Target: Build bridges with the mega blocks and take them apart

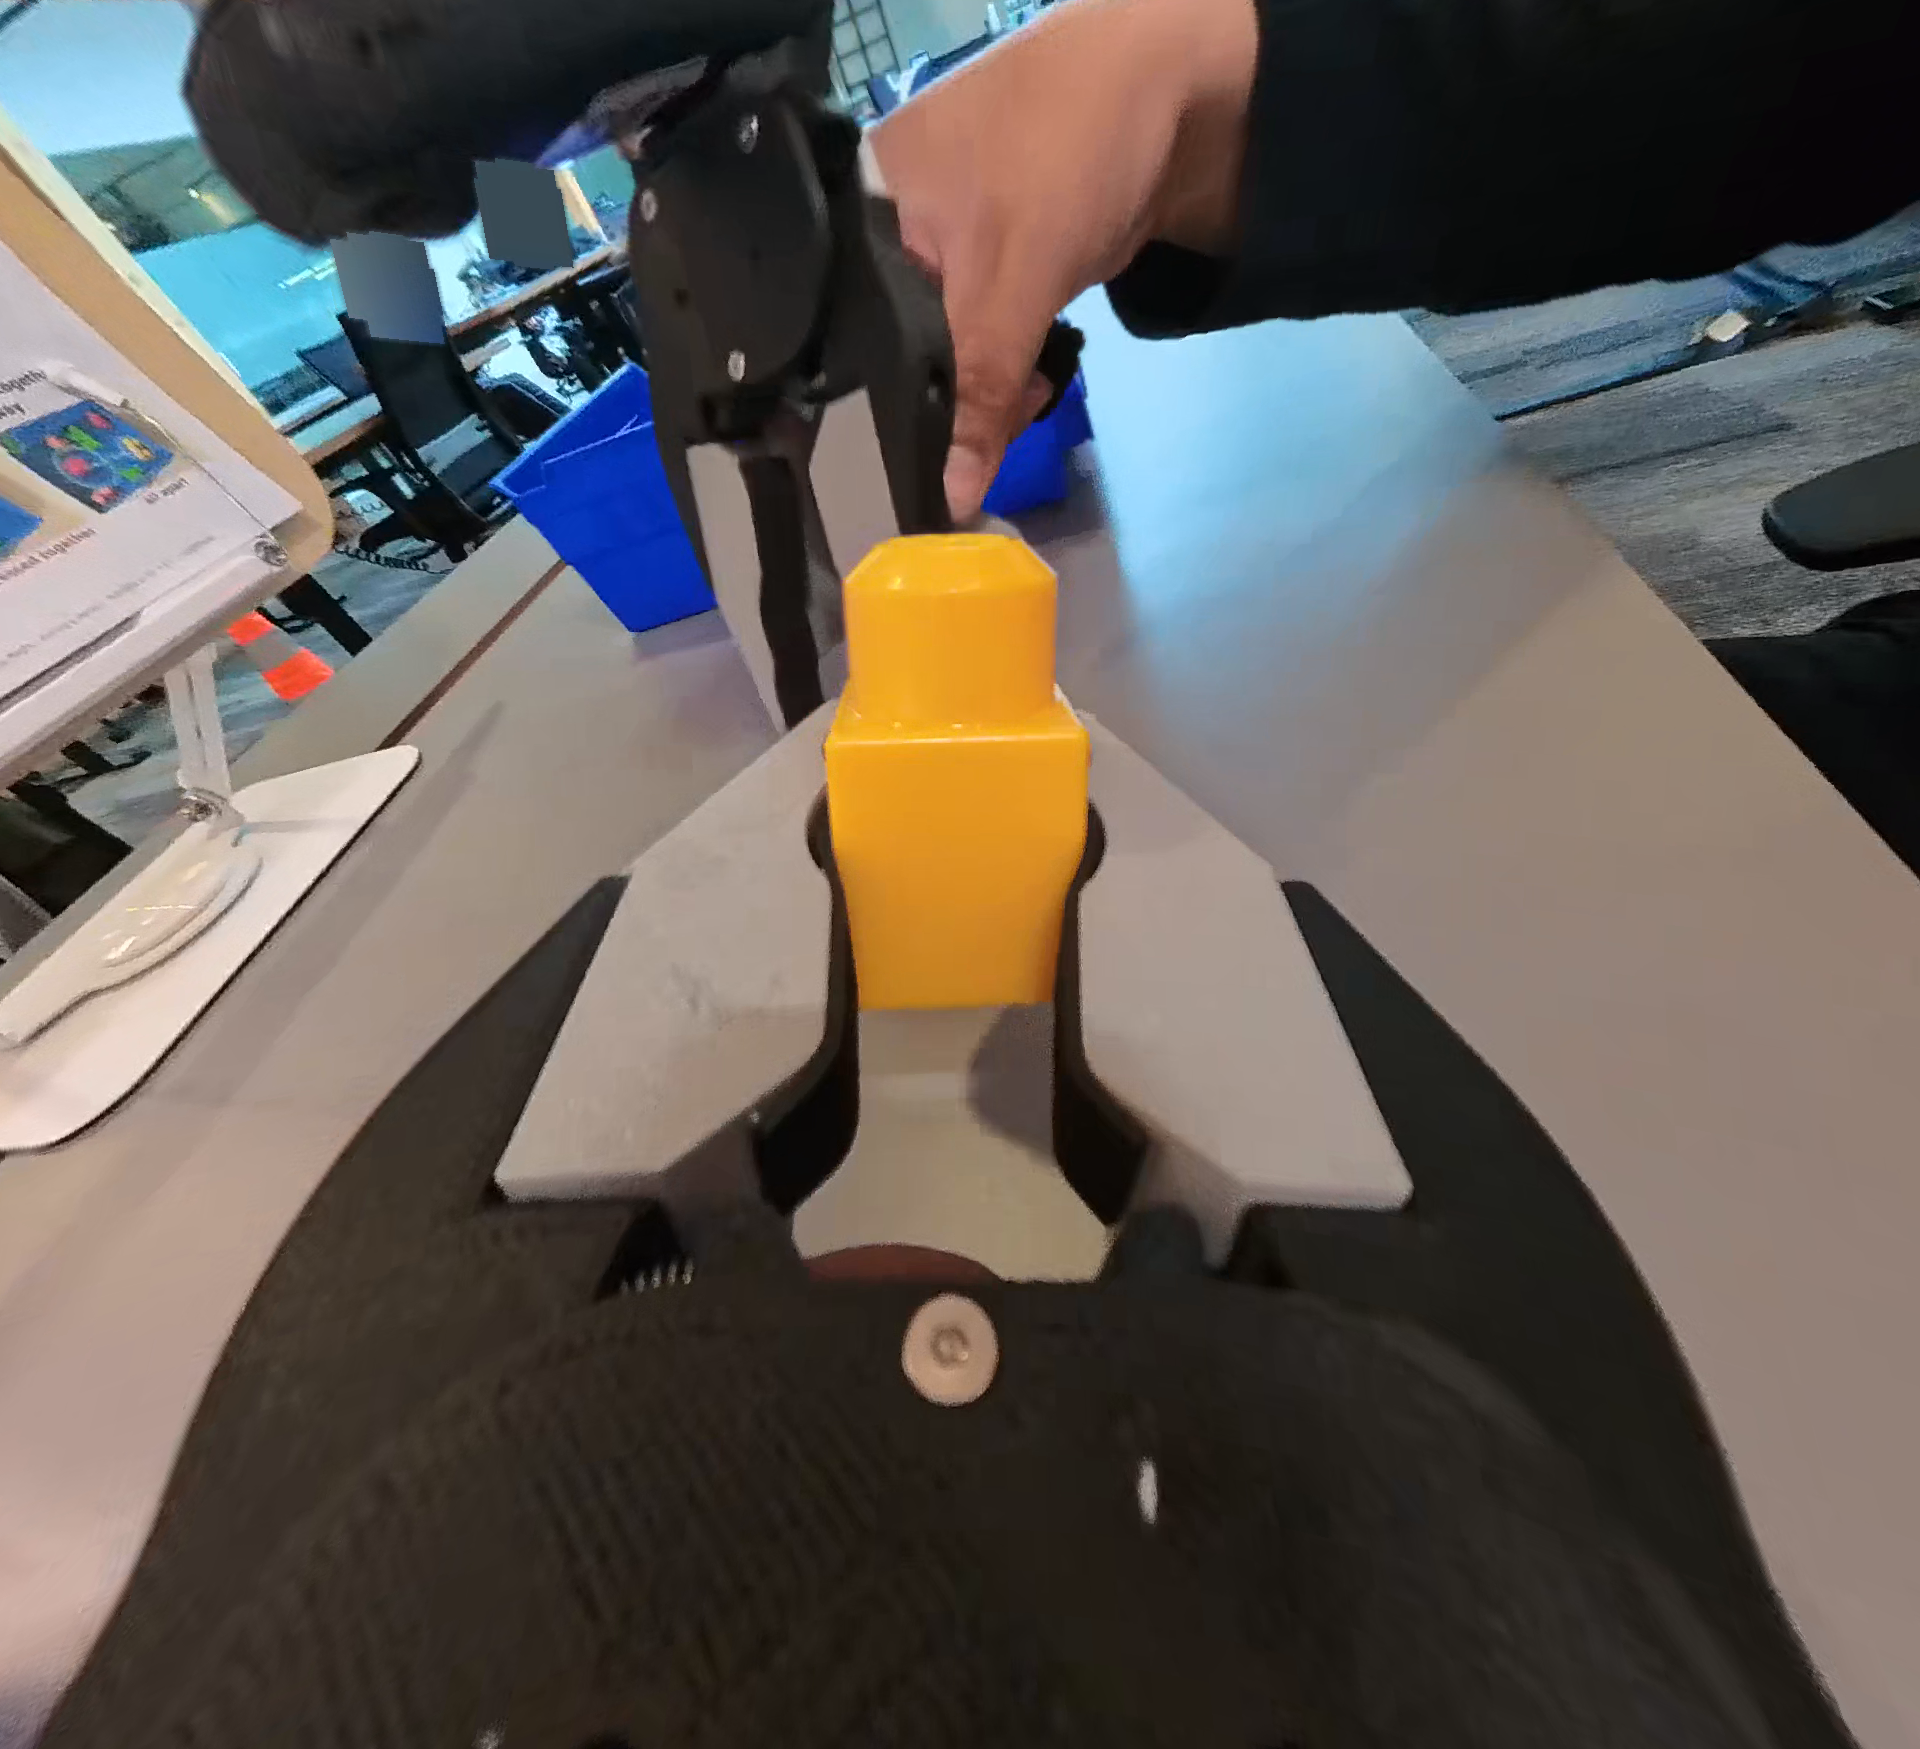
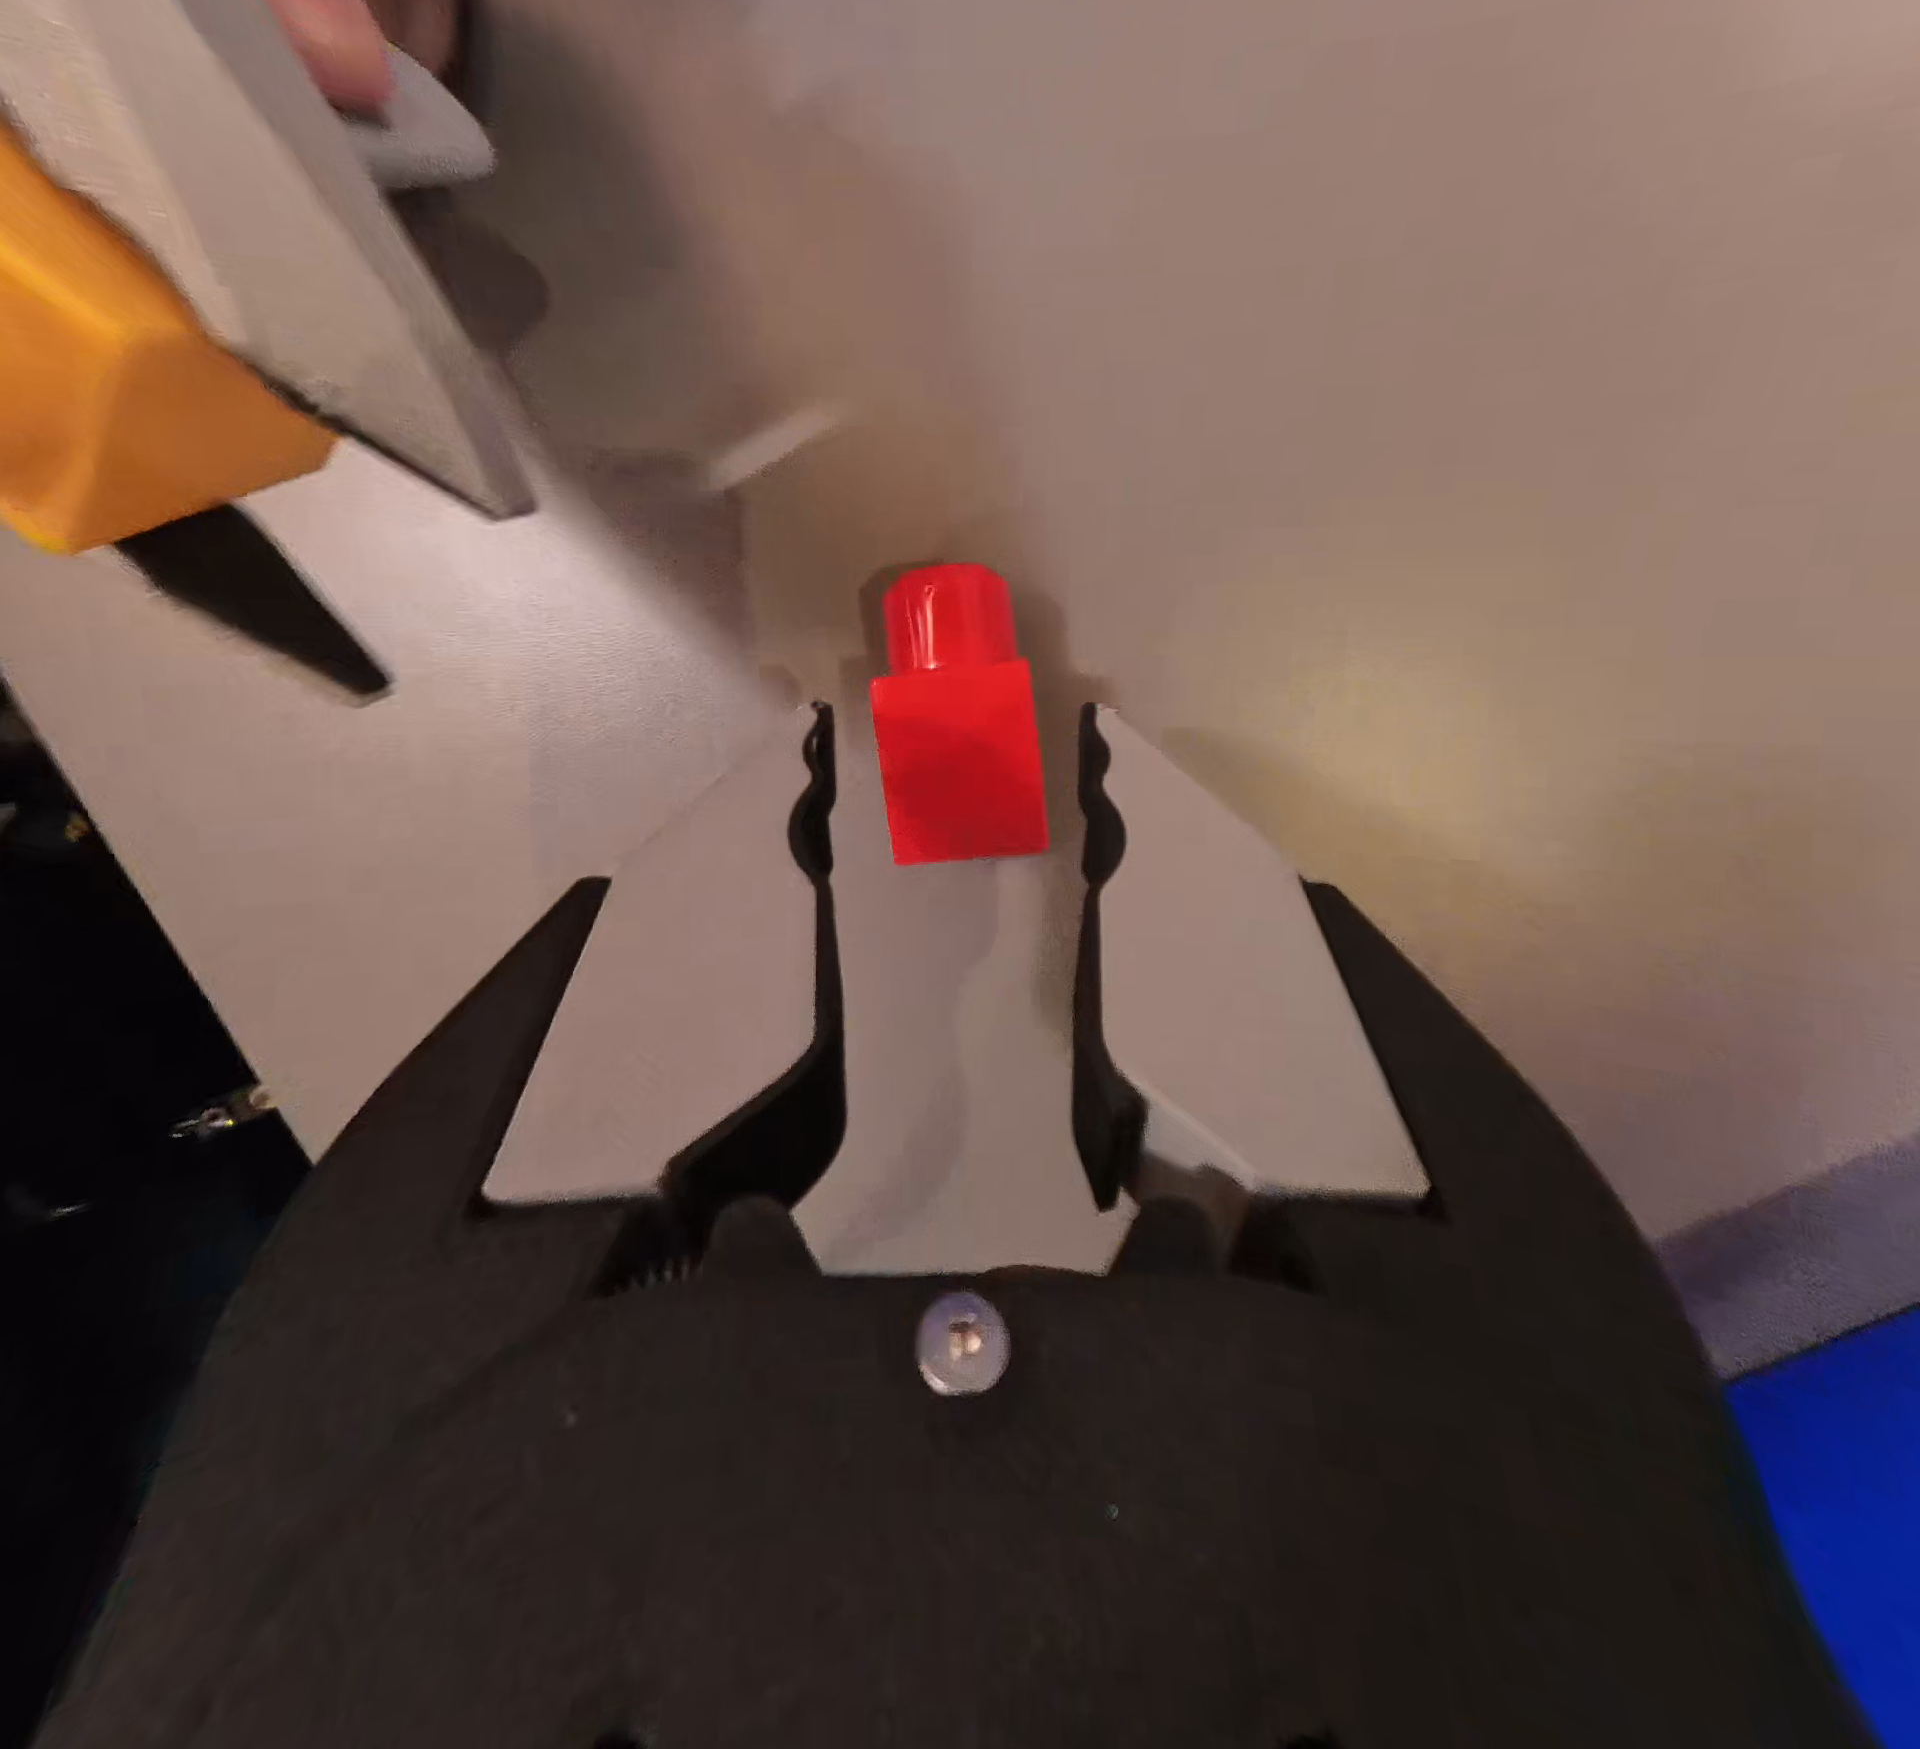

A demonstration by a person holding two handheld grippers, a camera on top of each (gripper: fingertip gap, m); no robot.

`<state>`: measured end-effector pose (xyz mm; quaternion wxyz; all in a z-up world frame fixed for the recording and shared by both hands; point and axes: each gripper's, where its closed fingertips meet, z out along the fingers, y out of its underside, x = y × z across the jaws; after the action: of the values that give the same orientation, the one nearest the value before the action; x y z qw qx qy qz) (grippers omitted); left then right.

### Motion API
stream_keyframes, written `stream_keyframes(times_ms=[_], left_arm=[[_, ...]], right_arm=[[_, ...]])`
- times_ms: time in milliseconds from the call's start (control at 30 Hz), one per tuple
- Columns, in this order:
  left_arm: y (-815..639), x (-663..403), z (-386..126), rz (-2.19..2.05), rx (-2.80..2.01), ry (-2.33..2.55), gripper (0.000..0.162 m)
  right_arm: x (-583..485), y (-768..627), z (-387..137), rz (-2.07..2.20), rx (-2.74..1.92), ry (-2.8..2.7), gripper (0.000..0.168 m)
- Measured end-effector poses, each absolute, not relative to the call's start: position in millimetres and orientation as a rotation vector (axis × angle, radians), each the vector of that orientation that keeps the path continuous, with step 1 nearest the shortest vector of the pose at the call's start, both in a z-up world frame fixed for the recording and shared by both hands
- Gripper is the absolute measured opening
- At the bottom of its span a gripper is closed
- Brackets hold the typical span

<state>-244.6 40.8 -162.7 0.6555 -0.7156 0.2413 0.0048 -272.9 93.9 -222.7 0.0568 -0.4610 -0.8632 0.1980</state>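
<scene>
- Holding a yellow block, my left gripper has its jaws pressed on both sides of it, stud pointing away from me, above the table.
- I see my right gripper part open, its jaws either side of a red block with gaps on both sides; the block stands upright on the table, not gripped as far as I can tell.
- From the right wrist view, the yellow block sits at upper left, well apart from the red one.
- I read the table as smooth, pale grey and matte, with soft shadows.
- Left of it stands a clear sign holder on a white base.
- Two blue bins sit at the far end.
- Beyond lies an open office: desks, black chairs, grey carpet, blurred people far off.
</scene>
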Motion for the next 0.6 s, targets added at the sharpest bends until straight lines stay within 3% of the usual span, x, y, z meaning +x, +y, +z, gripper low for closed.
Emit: stream_keyframes(times_ms=[133, 200, 300, 433, 600], left_arm=[[36, -252, -160, -0.015, -1.625, 0.506, 0.037], [35, -255, -157, -0.035, -1.617, 0.477, 0.037], [36, -265, -157, -0.051, -1.633, 0.408, 0.037], [34, -275, -146, -0.208, -1.599, 0.267, 0.038], [35, -273, -131, -0.454, -1.514, 0.132, 0.037]], right_arm=[[-281, 91, -247, 0.414, -1.403, -2.691, 0.049], [-286, 90, -251, 0.39, -1.361, -2.693, 0.033], [-284, 83, -249, 0.501, -1.349, -2.701, 0.033], [-286, 75, -223, 0.986, -1.308, -2.564, 0.033], [-283, 60, -137, 1.814, -1.046, -2.125, 0.033]])
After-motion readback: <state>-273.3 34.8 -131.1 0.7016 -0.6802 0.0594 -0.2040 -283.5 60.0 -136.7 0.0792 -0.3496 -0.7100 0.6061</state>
